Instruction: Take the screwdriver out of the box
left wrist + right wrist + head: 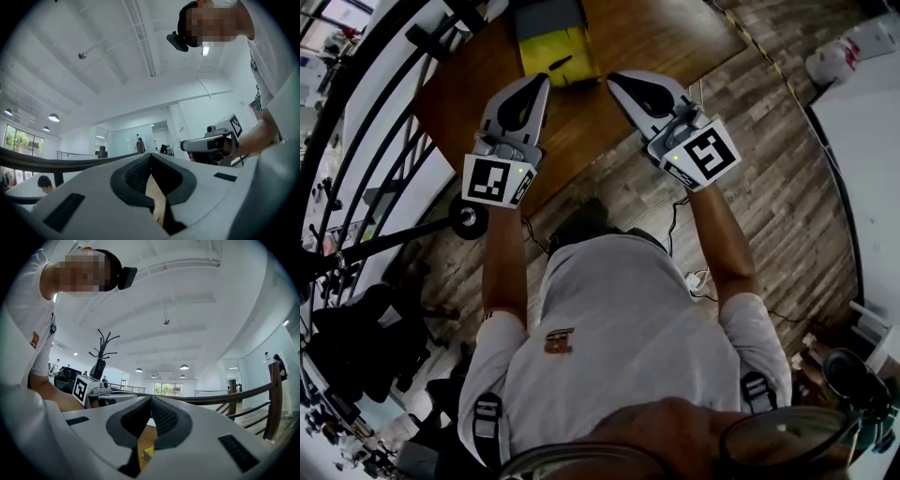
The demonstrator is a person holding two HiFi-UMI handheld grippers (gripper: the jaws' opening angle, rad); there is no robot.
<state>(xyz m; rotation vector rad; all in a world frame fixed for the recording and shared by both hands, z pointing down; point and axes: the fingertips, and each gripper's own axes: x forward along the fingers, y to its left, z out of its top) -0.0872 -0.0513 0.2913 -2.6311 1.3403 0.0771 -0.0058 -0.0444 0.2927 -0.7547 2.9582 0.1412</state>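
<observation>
- The screwdriver looks to be the slim dark thing lying in the open yellow box, at 12 o'clock on the table in the head view. It is too small to tell handle from tip.
- Its long axis runs from about 8 o'clock to 2 o'clock, slanted across the near end of the box.
- Your left gripper has its jaws pressed together with nothing between them. Its tips sit just beside the near edge of the box, and the screwdriver lies at about 1 o'clock from them.
- Your right gripper also has its jaws together and empty. From its tips the screwdriver lies at about 10 o'clock, past the box's right-hand edge.
- The left gripper is the nearer one, so I judge it the better choice for the reach; the right would have to cross sideways.
- Either one must part its jaws before going in, and I would set them across the slanted shaft, not along it.
- Each gripper view shows only a sliver of yellow and brown below the closed pads, so steer by the head view.
- The task is at its start: the screwdriver lies in the box, untouched.
</observation>
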